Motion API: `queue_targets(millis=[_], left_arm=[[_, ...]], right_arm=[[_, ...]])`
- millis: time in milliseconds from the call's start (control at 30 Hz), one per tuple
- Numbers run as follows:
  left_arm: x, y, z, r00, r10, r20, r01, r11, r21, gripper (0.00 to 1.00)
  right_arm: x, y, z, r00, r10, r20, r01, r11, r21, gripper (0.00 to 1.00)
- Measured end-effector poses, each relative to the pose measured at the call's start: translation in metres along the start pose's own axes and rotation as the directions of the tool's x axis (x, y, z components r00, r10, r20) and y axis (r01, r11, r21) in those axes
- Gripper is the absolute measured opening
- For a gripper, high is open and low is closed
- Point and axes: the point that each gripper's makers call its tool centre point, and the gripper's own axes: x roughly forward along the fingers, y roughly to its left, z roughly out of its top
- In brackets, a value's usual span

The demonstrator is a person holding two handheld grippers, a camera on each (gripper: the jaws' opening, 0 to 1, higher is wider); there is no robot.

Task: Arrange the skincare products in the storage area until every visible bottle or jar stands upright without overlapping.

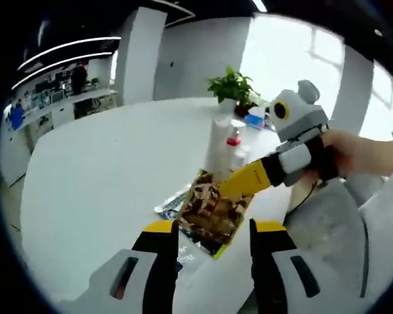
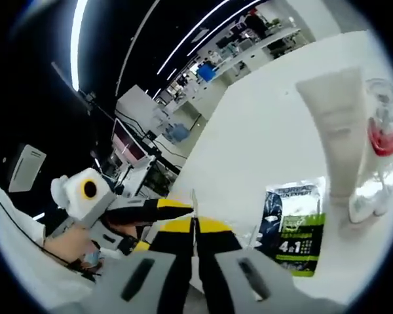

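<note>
A tall white tube point(image 1: 219, 140) stands cap-down on the white table point(image 1: 105, 176), with a clear bottle with a red part point(image 1: 234, 136) and a small white bottle point(image 1: 241, 157) beside it. In the right gripper view the tube point(image 2: 337, 124) and clear bottle point(image 2: 382, 127) rise at the right. A brown-and-gold packet point(image 1: 209, 216) lies tilted ahead of my open left gripper point(image 1: 213, 229). My right gripper point(image 1: 228, 190), held by a hand, reaches in with its jaws at the packet's upper edge. In its own view the right gripper point(image 2: 194, 224) is shut on a thin sheet seen edge-on.
A green-and-black packet point(image 2: 291, 229) lies flat below the tube. A silvery packet point(image 1: 172, 204) pokes out from under the brown one. A potted plant point(image 1: 232, 85) and a blue box point(image 1: 254, 118) stand behind the bottles. Desks and shelves line the far wall.
</note>
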Motion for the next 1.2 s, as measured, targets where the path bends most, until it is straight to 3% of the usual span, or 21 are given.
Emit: queue_targets(millis=[100, 200, 367, 500, 633, 933, 1067, 1200], left_arm=[[-0.001, -0.002, -0.001, 0.998, -0.044, 0.035, 0.047, 0.993, -0.112, 0.39], [-0.002, -0.009, 0.003, 0.992, -0.084, 0.090, 0.103, 0.968, -0.230, 0.36], [-0.002, -0.016, 0.000, 0.987, -0.115, 0.110, 0.143, 0.944, -0.296, 0.27], [-0.004, -0.020, 0.003, 0.979, -0.127, 0.160, 0.179, 0.913, -0.367, 0.23], [-0.005, -0.022, 0.002, 0.976, -0.135, 0.172, 0.193, 0.904, -0.382, 0.12], [-0.009, -0.017, 0.004, 0.976, -0.129, 0.175, 0.192, 0.890, -0.413, 0.02], [-0.014, -0.014, 0.007, 0.974, -0.141, 0.175, 0.210, 0.853, -0.479, 0.00], [-0.017, -0.017, 0.003, 0.975, -0.169, 0.141, 0.217, 0.849, -0.482, 0.00]], right_arm=[[-0.001, 0.004, 0.003, 0.999, 0.025, 0.035, -0.026, 0.999, 0.026, 0.01], [-0.001, 0.007, 0.006, 0.997, 0.045, 0.066, -0.049, 0.997, 0.065, 0.01], [-0.004, 0.011, 0.010, 0.989, 0.082, 0.122, -0.098, 0.987, 0.126, 0.01], [-0.005, 0.008, 0.011, 0.988, 0.080, 0.133, -0.098, 0.986, 0.132, 0.01], [-0.007, 0.008, 0.012, 0.985, 0.083, 0.150, -0.106, 0.982, 0.154, 0.01], [-0.005, 0.007, 0.008, 0.985, 0.080, 0.153, -0.103, 0.983, 0.149, 0.03], [-0.006, 0.005, 0.001, 0.989, 0.062, 0.131, -0.072, 0.995, 0.072, 0.11], [-0.002, 0.003, -0.004, 0.993, 0.059, 0.104, -0.063, 0.997, 0.038, 0.13]])
